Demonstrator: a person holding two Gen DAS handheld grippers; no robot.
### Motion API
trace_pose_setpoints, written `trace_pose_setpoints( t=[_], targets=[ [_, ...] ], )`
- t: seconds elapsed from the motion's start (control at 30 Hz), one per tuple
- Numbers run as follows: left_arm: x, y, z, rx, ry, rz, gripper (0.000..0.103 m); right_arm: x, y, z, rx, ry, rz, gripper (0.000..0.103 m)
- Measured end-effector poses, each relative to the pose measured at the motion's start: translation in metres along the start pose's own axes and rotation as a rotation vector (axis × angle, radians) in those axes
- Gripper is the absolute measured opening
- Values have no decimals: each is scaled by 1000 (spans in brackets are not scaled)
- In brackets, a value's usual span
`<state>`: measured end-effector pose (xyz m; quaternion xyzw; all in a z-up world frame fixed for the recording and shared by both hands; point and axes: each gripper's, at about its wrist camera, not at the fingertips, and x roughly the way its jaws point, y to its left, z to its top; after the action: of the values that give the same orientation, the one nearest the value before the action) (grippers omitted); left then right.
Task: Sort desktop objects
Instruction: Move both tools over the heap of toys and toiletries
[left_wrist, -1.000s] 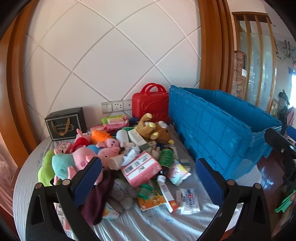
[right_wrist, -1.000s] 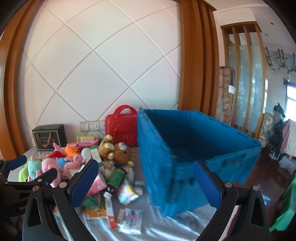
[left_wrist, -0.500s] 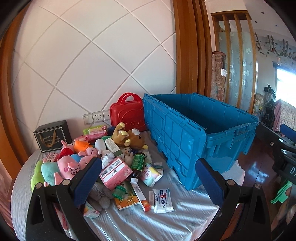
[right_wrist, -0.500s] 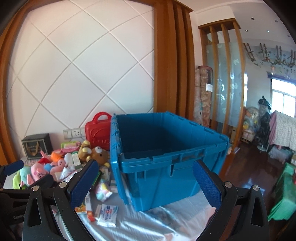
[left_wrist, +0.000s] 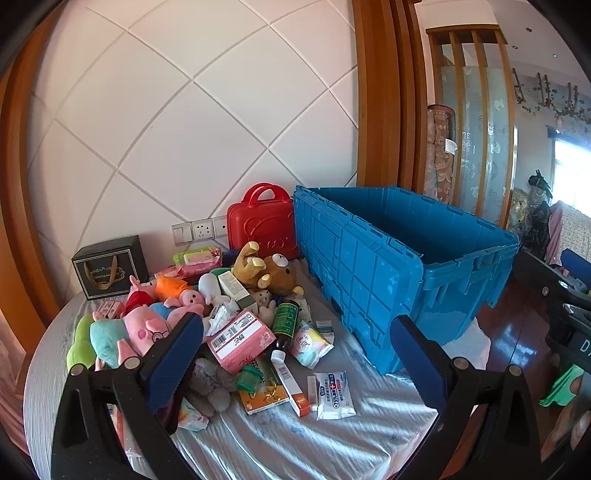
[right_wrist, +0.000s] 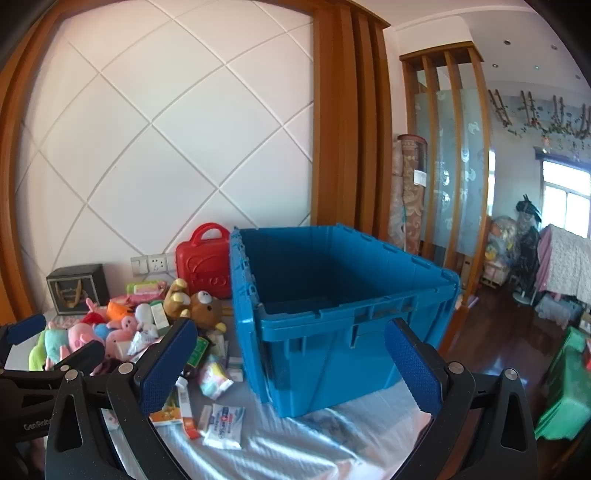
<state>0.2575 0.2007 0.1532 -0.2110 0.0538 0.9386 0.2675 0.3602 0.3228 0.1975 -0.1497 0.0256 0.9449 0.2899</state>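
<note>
A heap of desktop things lies on the cloth-covered table (left_wrist: 295, 446): a pink pig plush (left_wrist: 147, 328), a brown bear plush (left_wrist: 273, 271), a pink box (left_wrist: 240, 339), a dark green bottle (left_wrist: 286, 319) and a white wipes packet (left_wrist: 334, 395). To their right stands a large blue crate (left_wrist: 417, 258), with nothing visible inside it in the right wrist view (right_wrist: 354, 317). My left gripper (left_wrist: 295, 358) hovers open before the heap and holds nothing. My right gripper (right_wrist: 291, 365) is open in front of the crate's near wall. The left gripper (right_wrist: 55, 341) shows at that view's left edge.
A red carry case (left_wrist: 264, 225) and a black gift box (left_wrist: 109, 266) stand against the white tiled wall, with wall sockets (left_wrist: 201, 229) between them. Wooden floor and a room with furniture lie beyond the table's right edge. A green item (right_wrist: 561, 391) sits low on the right.
My left gripper has pulled back and up from the heap, so more table and crate show. The right gripper has swung right, from the heap toward the crate. Both stayed open.
</note>
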Motion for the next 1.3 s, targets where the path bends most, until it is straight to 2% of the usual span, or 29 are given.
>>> trace_pose_setpoints(
  t=[0.3,0.8,1.07,1.3],
  targets=[
    [1,12,-7,-10,17,29,103,4,8,2,0,-3,21,103],
    [-8,55,-24,-78,39,122,103,14,47,-6,-44,22,128,103],
    [1,88,-40,-115,55,221,103,33,79,-16,-87,48,209,103],
    [33,141,-66,-130,97,328,103,85,126,-40,-130,122,314,103]
  ],
)
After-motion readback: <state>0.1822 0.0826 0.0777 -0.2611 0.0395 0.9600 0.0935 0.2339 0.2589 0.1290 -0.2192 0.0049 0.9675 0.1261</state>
